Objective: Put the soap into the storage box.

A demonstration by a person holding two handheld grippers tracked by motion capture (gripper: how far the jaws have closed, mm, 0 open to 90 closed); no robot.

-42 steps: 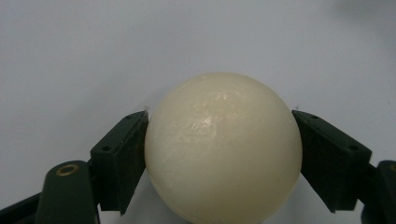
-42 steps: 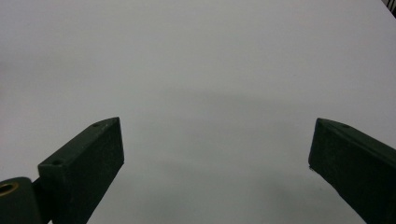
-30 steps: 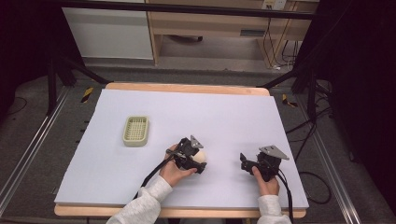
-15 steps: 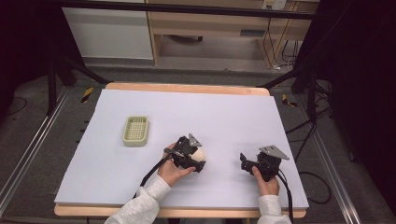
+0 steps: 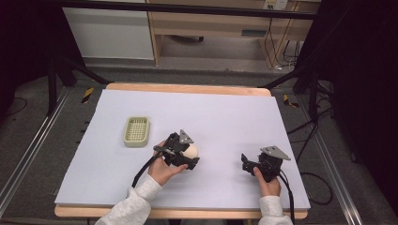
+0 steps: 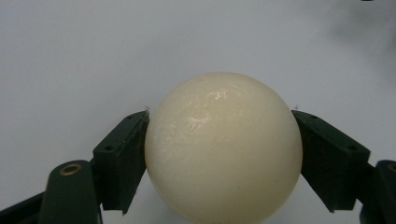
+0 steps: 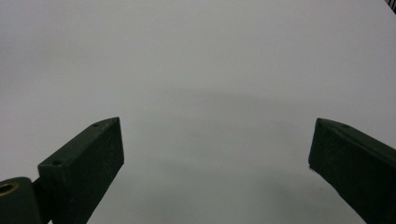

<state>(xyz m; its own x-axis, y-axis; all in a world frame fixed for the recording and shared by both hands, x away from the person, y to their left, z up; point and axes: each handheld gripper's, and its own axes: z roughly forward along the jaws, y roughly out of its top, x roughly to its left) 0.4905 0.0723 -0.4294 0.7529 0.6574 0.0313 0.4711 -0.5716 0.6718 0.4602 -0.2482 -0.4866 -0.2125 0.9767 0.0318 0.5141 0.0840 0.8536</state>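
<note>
The white table (image 5: pixel 225 112) carries a pale green basket (image 5: pixel 136 131) toward its left side, its long axis running near to far. The left gripper (image 5: pixel 187 157) sits just right of and nearer than that basket, jaws closed against both sides of a cream ball (image 6: pixel 223 148). So the basket lies left and slightly farther from the ball. The right gripper (image 5: pixel 245 161) rests well apart at the near right, jaws spread wide and empty.
</note>
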